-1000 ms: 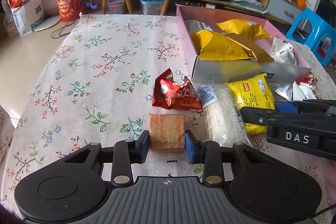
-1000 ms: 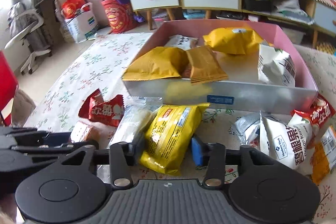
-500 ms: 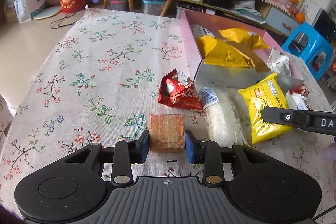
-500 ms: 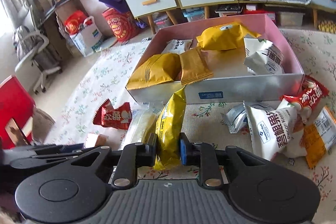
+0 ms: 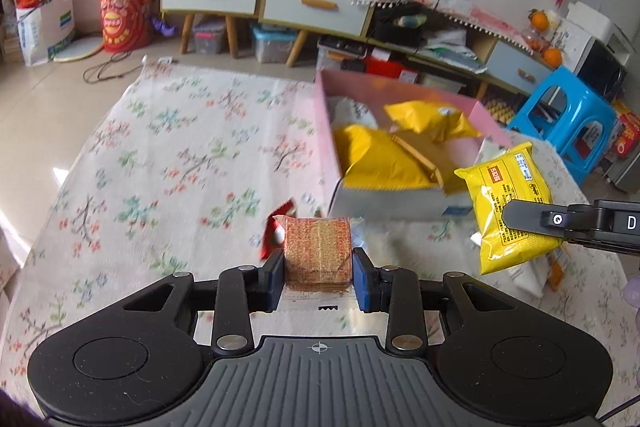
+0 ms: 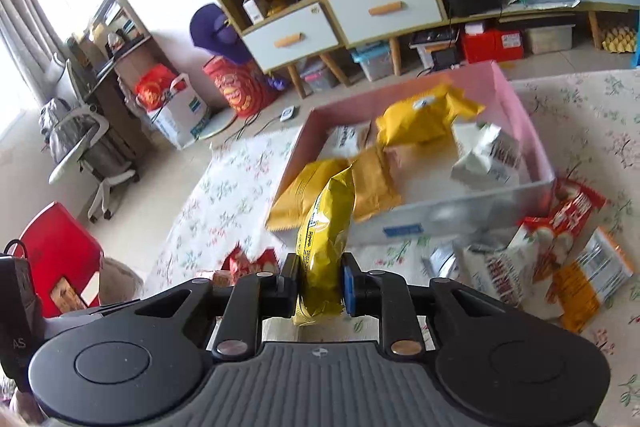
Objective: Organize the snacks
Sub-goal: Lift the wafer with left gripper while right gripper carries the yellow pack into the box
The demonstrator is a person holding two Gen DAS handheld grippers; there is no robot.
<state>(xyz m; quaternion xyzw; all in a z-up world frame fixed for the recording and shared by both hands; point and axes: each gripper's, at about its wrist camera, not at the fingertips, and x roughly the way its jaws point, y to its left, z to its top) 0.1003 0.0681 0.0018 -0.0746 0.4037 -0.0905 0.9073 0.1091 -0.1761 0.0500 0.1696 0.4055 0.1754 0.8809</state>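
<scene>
Right wrist alone shows silver packets (image 6: 486,157) boxed.

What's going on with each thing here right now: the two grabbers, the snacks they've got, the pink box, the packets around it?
Left gripper: shut on the orange biscuit pack, lifted off the table.
Right gripper: shut on the yellow snack bag, held upright in the air.
Pink box: open, partly filled with yellow and silver packets.
Red packet: lying on the tablecloth.
Loose packets: piled right of the box, not yet put away.
</scene>
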